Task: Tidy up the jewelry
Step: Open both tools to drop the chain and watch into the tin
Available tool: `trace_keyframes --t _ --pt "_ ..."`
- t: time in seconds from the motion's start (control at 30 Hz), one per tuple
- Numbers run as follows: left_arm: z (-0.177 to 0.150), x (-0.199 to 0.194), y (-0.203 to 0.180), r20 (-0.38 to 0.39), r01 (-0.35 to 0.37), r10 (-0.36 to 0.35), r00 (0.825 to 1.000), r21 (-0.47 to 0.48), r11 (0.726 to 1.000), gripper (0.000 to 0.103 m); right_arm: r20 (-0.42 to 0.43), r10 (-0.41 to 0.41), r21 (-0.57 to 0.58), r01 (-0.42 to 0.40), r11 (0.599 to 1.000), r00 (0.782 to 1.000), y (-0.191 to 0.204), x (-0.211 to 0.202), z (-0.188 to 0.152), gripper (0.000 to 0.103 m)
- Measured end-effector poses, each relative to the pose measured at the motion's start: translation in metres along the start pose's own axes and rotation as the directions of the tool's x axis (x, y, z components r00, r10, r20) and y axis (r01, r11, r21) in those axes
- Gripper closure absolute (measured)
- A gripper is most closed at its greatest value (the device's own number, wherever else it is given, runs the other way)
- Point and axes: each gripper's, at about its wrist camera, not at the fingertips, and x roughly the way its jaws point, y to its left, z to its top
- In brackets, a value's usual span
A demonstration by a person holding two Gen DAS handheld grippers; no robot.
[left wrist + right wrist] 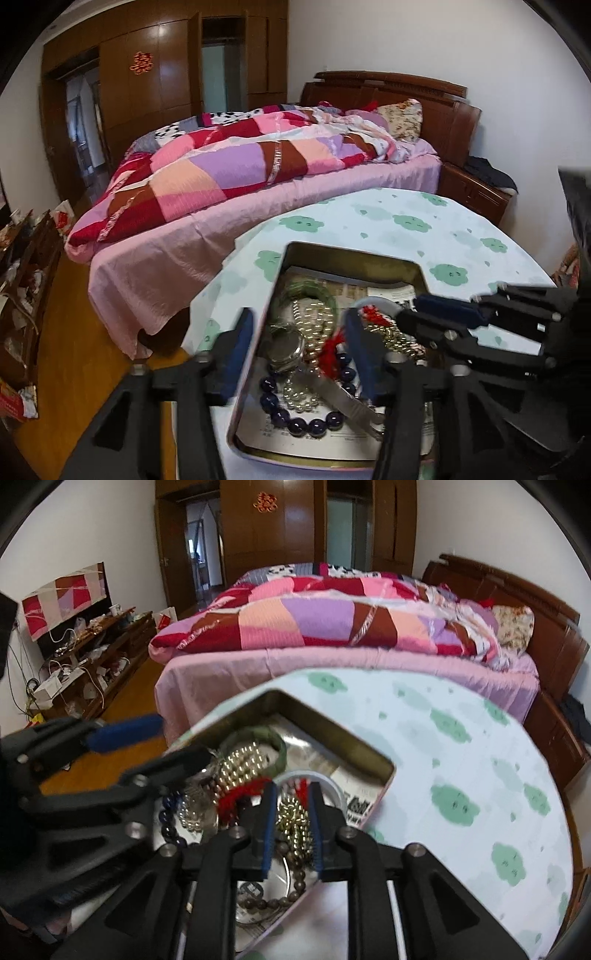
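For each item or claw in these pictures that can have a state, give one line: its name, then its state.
Tin box: open, no lid on it, jewelry piled inside.
Left claw: open wide, one finger outside the tin wall, one inside.
Right claw: jaws narrowly apart, gold bead strand between them; grip unclear.
Green bangle: lying in the tin, untouched.

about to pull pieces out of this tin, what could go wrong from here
The jewelry lies tangled: lifting the gold bead strand between the right gripper fingers could drag the red tassel along. The left gripper straddles the tin's wall, so closing might tip the tin.
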Motion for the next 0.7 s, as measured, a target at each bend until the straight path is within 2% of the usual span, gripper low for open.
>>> trace_keyframes --t 0.07,0.1,0.13,0.37,0.7 --pt "-0.001 -0.003 0.004 0.006 -0.01 0.01 1.0 -0.017 1.0 0.036 -0.007 0.0 0.013 0.0 1.0 1.0 -0.003 0.0 -0.004 0.072" --pt "-0.001 -0.003 0.005 0.006 -0.004 0.004 1.0 -0.023 1.0 0.035 -0.005 -0.003 0.02 0.003 1.0 1.0 -0.005 -0.002 -0.006 0.054" --pt "-0.002 -0.006 0.007 0.006 0.001 -0.001 1.0 -0.033 0.999 0.035 0.003 -0.003 0.025 0.003 1.0 1.0 -0.006 -0.004 -0.007 0.045" --pt "-0.005 -0.035 0.01 0.042 -0.03 0.033 0.999 -0.066 0.997 0.035 0.047 -0.044 0.024 0.043 0.999 0.998 -0.005 -0.035 -0.016 0.044" --pt "0.001 -0.074 0.011 0.118 -0.042 0.051 0.992 -0.083 0.996 0.034 0.183 -0.078 0.089 0.062 0.994 0.98 -0.014 -0.087 -0.019 0.036"
